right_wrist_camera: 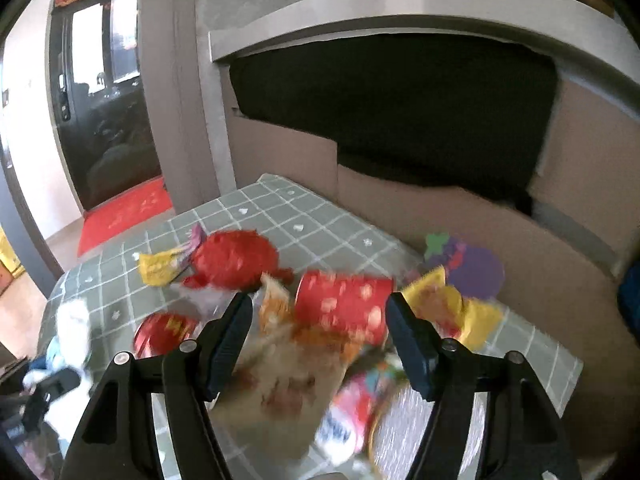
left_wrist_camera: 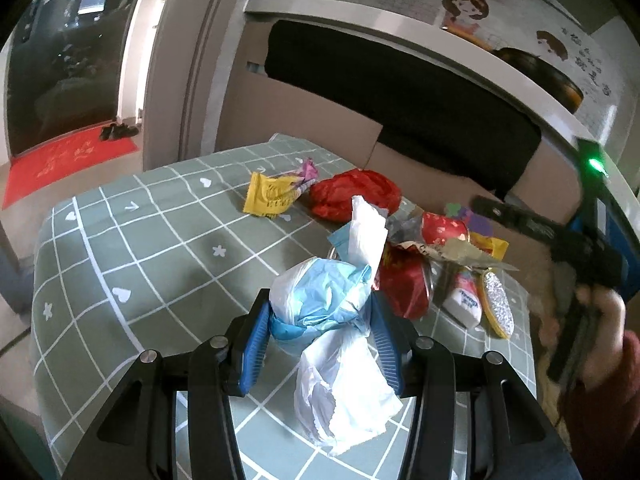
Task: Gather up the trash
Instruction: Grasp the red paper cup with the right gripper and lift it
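Closest to the left wrist camera, the left gripper [left_wrist_camera: 320,320] has its blue pads [left_wrist_camera: 256,344] clamped on a crumpled white and pale blue plastic bag [left_wrist_camera: 332,320], which bulges above the jaws and hangs loose below them. Under it lies a table with a green checked cloth [left_wrist_camera: 132,256].

Just beyond the bag sits a pile of trash: a red foil wrapper [left_wrist_camera: 404,284], a small white tube [left_wrist_camera: 464,304] and a glittery oval item with a yellow rim [left_wrist_camera: 498,308], all close together. Further back are a red patterned packet [left_wrist_camera: 444,228], a crumpled red bag [left_wrist_camera: 356,194] and, left of it, a yellow wrapper [left_wrist_camera: 272,194].

In the right wrist view, the right gripper [right_wrist_camera: 320,340] hovers over that pile with its jaws wide apart. The picture is blurred, so the tan, papery piece [right_wrist_camera: 280,384] between its fingers may be untouched, though that is uncertain. The red patterned packet [right_wrist_camera: 344,308] lies just past its tips, with yellow wrappers [right_wrist_camera: 448,308] beside it.

Behind the table stand cardboard panels [left_wrist_camera: 304,120], then a red doormat [left_wrist_camera: 68,160] by a dark doorway.
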Demonstrator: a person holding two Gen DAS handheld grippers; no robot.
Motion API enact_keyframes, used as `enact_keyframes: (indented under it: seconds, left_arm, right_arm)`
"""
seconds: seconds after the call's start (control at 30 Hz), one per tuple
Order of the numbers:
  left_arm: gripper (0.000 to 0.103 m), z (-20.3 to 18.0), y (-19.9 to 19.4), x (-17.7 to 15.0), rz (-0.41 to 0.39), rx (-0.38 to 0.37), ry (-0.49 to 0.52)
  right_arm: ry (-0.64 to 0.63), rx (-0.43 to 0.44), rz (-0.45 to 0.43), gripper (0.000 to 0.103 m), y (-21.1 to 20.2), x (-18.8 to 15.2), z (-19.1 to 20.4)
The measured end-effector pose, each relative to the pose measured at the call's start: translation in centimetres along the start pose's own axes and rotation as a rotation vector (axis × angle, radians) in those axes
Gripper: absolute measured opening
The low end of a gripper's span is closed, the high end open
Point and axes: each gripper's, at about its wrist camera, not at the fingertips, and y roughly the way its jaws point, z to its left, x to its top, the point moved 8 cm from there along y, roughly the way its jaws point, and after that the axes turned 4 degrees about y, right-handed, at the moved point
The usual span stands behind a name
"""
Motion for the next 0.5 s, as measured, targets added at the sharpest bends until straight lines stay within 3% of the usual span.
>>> enact_keyframes:
  seconds: [0.13,0.27,0.37,0.43,0.5]
  left_arm:
    - [0.049,-0.4,0.0,0.7,-0.025,-0.022,0.009]
    - [0.049,-0.3,0.3,1.0,-0.023,-0.041,0.006]
    - [0.049,-0.1,0.7,1.1,-0.021,-0.048,-0.004]
    - [0.049,0.1,1.0,1.1,-0.015,-0.055,-0.012]
    - [0.049,0.1,1.1,1.2,-0.015,-0.055,-0.017]
  right_arm:
    - [-0.017,-0.086,0.024,0.066,3.3,1.2,-1.5]
    - [0.011,-0.061,0.093,0.065,6.4,0.4,-2.7]
    - [0.054,-0.058,0.097,0.065,7.2,-0.4,-4.0]
    - [0.09,-0.016,0.121,0.063,7.5,-1.1,-4.4]
    - [0.13,0.093,0.15,0.049,7.4,-1.8,-3.9]
